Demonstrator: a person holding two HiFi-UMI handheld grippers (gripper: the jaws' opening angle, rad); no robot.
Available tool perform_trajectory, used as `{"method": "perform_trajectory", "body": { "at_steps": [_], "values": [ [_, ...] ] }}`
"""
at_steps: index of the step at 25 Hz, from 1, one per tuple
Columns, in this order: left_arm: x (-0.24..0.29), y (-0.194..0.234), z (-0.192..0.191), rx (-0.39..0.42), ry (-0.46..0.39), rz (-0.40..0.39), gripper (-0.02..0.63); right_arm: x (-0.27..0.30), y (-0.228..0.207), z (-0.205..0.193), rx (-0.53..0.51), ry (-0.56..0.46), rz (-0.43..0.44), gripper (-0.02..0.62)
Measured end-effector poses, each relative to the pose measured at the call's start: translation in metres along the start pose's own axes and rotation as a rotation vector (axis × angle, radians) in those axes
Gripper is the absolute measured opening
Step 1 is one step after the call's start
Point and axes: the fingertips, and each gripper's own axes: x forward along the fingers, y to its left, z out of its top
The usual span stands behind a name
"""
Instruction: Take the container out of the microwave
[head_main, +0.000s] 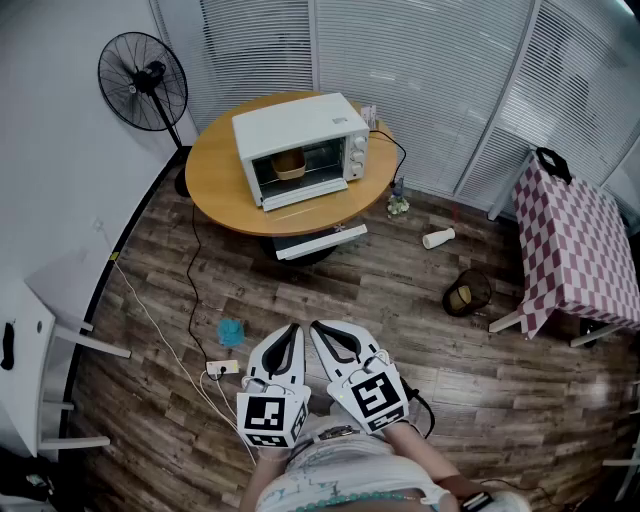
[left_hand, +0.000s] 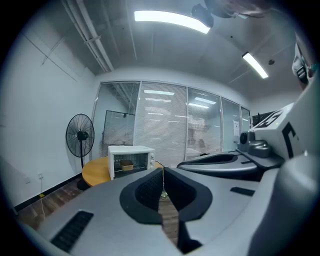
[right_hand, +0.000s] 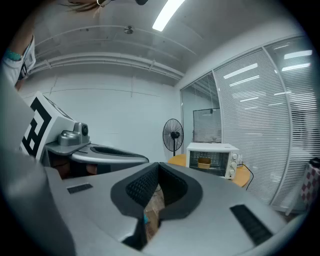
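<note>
Both hand-held grippers sat lowest in the head view, side by side over the wooden floor (head_main: 400, 300) and well apart from the worktop. The left hand-held gripper (head_main: 292, 328) was closed: in the left gripper view (left_hand: 163, 171) its black pads met at the tip with nothing between them. The right hand-held gripper (head_main: 316, 326) was likewise closed and empty, its tips touching in the right gripper view (right_hand: 159, 165), with only floor showing through the gap behind them. Each carried its marker cube at the rear, next to the person's hands.

White blinds (head_main: 420, 70) lined the far side of the room. A table under a red-and-white checked cloth (head_main: 575, 245) stood at the right edge of the floor. The round wooden worktop (head_main: 225, 190) stood toward the far side of the floor. The white microwave (head_main: 300, 125) rested on the worktop's far right part, with its front facing the person and its control knobs on its right side. The container (head_main: 290, 163), a small tan tub, sat inside the microwave cavity, left of centre; it also appeared there in both gripper views (left_hand: 127, 164) (right_hand: 204, 162). Whether the door was open could not be told.

A black pedestal fan (head_main: 143, 80) stood just beyond the worktop's left edge. A dark mesh basket (head_main: 467, 292) lay tilted on the floor near the checked table. A white cup (head_main: 438, 238) lay on its side between the basket and the worktop. A white power strip (head_main: 222, 368) lay near the left hand-held gripper.
</note>
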Motion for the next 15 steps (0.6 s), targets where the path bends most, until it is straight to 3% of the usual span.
{"method": "perform_trajectory", "body": {
  "at_steps": [15],
  "values": [
    [0.017, -0.020, -0.009, -0.031, 0.013, 0.036, 0.017, -0.009, -0.021, -0.009, -0.001, 0.012, 0.062, -0.005]
  ]
}}
